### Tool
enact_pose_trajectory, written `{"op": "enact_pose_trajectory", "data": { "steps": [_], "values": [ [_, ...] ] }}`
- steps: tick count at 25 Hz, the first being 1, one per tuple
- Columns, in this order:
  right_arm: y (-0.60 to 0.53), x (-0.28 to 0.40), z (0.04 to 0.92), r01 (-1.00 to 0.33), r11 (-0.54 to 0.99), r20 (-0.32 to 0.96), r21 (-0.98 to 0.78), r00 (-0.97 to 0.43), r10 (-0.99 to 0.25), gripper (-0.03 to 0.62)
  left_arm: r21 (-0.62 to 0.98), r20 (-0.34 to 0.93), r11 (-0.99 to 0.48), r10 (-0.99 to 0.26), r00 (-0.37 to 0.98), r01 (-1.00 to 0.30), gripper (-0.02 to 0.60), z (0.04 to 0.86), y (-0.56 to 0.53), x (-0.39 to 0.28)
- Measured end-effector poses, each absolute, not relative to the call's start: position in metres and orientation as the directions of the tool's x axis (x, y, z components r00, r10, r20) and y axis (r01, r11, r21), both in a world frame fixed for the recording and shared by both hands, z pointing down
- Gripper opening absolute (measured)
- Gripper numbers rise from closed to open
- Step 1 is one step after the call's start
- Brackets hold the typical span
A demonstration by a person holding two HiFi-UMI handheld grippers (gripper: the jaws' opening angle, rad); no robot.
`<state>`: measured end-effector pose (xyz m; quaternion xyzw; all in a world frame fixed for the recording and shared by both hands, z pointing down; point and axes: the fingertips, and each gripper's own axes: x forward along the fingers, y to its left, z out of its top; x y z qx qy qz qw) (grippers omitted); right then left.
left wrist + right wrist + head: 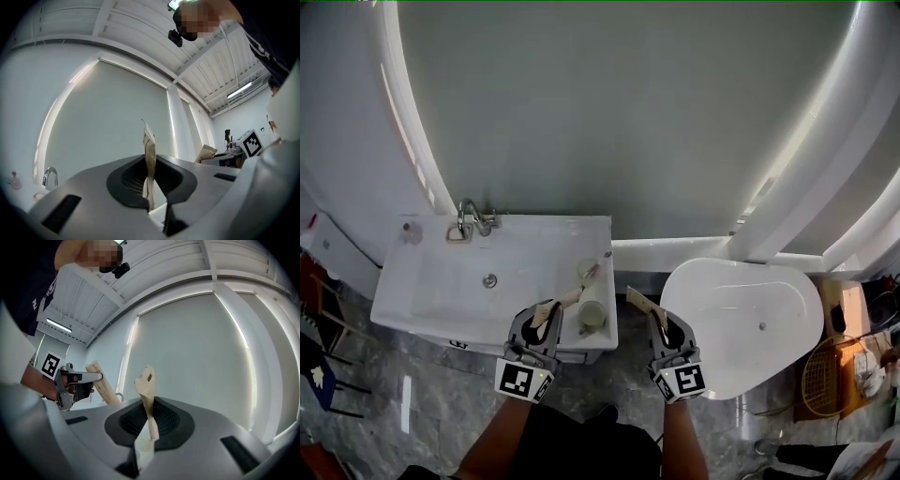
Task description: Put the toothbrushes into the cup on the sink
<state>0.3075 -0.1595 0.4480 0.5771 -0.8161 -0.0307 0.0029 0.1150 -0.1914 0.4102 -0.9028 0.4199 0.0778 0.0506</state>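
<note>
My left gripper (546,317) is shut on a beige paper-wrapped toothbrush (555,306) over the sink's front right corner, just left of a pale green cup (592,319). The wrapper (150,161) stands on edge between the jaws of that gripper (150,190). My right gripper (658,323) is shut on a second paper-wrapped toothbrush (639,302), right of the sink over the floor gap. That packet (146,397) sticks up between its jaws (147,427). A second cup (586,271) with a thin stick in it sits farther back on the sink ledge.
The white sink (441,300) has a chrome tap (472,220) at its back left and a drain (489,280). A white oval fixture (741,323) stands to the right. A large mirror fills the wall behind. A basket (825,375) sits on the floor at far right.
</note>
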Motion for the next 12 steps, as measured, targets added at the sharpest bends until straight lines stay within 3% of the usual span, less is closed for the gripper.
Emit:
{"op": "enact_pose_trajectory", "data": {
  "steps": [12],
  "values": [
    [-0.163,0.309,0.444,-0.882,0.467,-0.01,0.063,-0.469,-0.883,0.049,0.0,-0.168,-0.543,-0.828,0.535,-0.84,0.048,0.419,-0.17,0.128]
  ]
}}
